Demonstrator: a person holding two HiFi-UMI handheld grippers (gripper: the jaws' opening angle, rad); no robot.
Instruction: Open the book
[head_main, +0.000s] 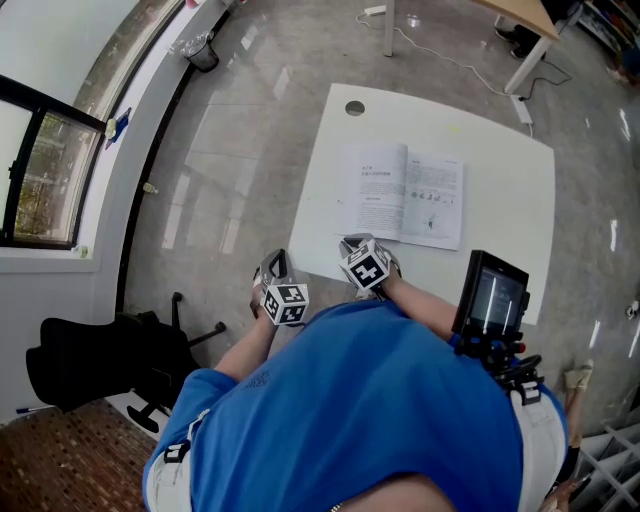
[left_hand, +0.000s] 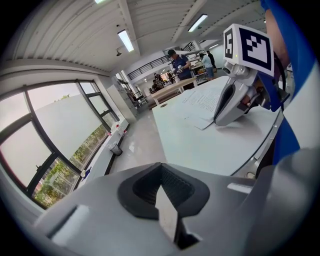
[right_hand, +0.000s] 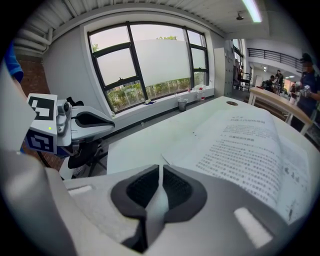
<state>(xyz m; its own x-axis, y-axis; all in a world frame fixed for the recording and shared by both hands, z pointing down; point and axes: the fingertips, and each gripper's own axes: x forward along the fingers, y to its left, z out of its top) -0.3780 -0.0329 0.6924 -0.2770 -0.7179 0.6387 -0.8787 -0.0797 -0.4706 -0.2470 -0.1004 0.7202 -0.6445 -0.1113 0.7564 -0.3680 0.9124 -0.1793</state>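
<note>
An open book (head_main: 405, 193) lies flat on the white table (head_main: 500, 180), its printed pages facing up. My right gripper (head_main: 352, 243) hovers at the table's near edge, just short of the book's near left corner (right_hand: 172, 157). In the right gripper view its pads (right_hand: 161, 170) stand a narrow slit apart with nothing between them. My left gripper (head_main: 275, 262) hangs off the table's near left corner, over the floor, and its pads (left_hand: 161, 167) meet with nothing held. The left gripper view shows the right gripper (left_hand: 220, 120) low over the book (left_hand: 202, 102).
A round cable hole (head_main: 355, 108) sits at the table's far left corner. A black office chair (head_main: 90, 360) stands at the near left by the window wall. A dark bin (head_main: 203, 55) is by the window. Another table's leg (head_main: 525, 60) and cables lie beyond. People (left_hand: 179, 62) stand far off.
</note>
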